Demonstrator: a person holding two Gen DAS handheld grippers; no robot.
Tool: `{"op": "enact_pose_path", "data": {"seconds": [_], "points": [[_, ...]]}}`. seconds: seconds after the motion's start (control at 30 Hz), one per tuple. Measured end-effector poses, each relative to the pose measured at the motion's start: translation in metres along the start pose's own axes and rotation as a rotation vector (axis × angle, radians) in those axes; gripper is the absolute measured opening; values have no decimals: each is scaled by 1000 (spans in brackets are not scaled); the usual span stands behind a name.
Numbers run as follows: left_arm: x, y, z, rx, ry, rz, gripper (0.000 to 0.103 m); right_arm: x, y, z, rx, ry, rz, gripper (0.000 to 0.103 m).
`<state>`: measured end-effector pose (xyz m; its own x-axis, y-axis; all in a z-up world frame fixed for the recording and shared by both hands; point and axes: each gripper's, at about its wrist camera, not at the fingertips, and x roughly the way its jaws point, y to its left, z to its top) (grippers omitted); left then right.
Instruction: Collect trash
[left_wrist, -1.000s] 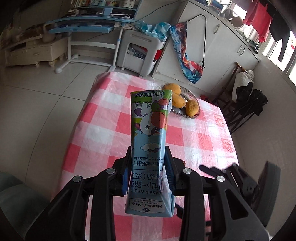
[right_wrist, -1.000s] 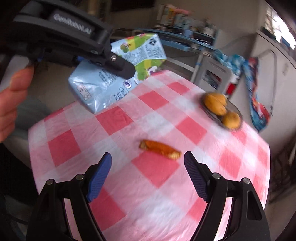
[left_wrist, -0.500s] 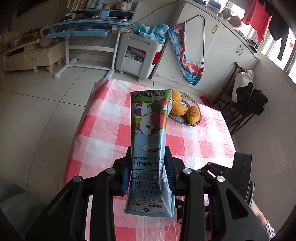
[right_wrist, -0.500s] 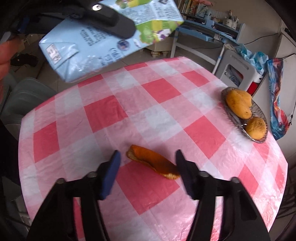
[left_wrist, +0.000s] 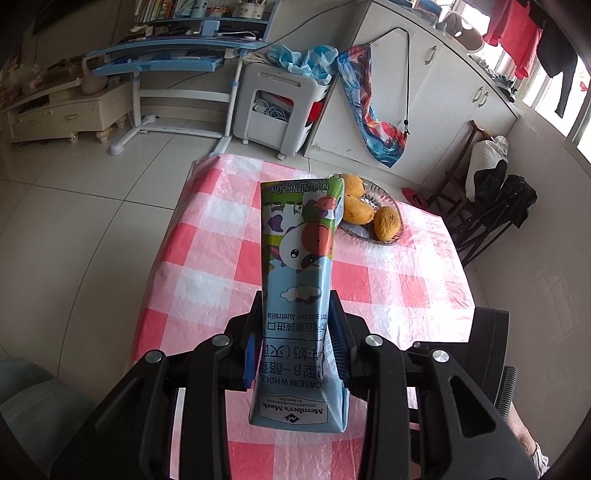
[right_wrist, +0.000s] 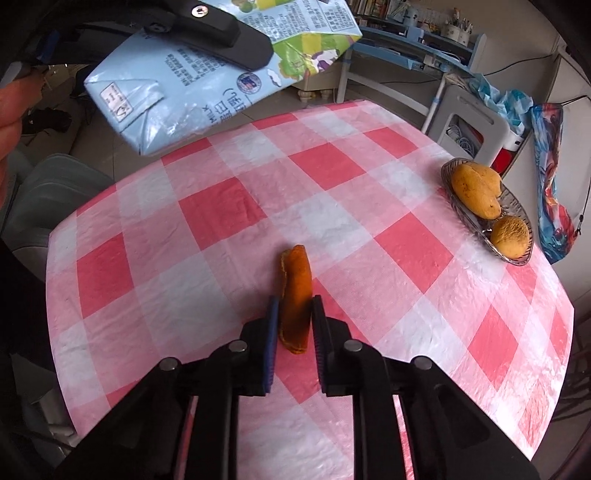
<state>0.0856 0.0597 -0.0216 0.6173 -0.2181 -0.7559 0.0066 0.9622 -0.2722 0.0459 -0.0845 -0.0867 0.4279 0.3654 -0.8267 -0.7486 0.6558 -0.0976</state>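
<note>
The left gripper (left_wrist: 295, 347), angled downward over the table, is clamped on a crumpled blue-and-green milk carton (left_wrist: 299, 280), which is held in the air above the near-left part of the table with its printed end pointing away from the camera; in the right wrist view the same carton (right_wrist: 177, 92) is seen overhead at the upper left, with part of a hand (right_wrist: 9, 107) at the picture's left edge. The right gripper (right_wrist: 294, 321) is tilted steeply down toward the tabletop, its jaws having just closed, and its blue pads are pressed on a curled strip of orange fruit peel (right_wrist: 294, 295) lying near the middle of the table, toward its near edge. The table is covered by a pink-and-white checked plastic cloth (right_wrist: 332, 177). Near the far-right corner a shallow glass dish (right_wrist: 517, 221) is set, with yellow-orange mangoes (right_wrist: 476, 192) in it. Beyond the table, a pale tiled floor (left_wrist: 66, 192), a blue-and-white desk (left_wrist: 162, 62) and white cabinets (left_wrist: 454, 99) are seen.
</note>
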Motion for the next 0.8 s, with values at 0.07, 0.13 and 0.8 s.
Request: {"op": "enact_pose_path", "data": {"seconds": [0.07,0.13,0.8], "points": [[-3,-2,-2,4,-3,-2,32,-4,3,0,1,-8,-5,17],[-7,-5,-4,9,-10,-2,32,-10,5,-2,4,-14,-10,17],[-52,-18,-36,71,-78,31,32,-101,30,-52,39,-109,-232,17]]}}
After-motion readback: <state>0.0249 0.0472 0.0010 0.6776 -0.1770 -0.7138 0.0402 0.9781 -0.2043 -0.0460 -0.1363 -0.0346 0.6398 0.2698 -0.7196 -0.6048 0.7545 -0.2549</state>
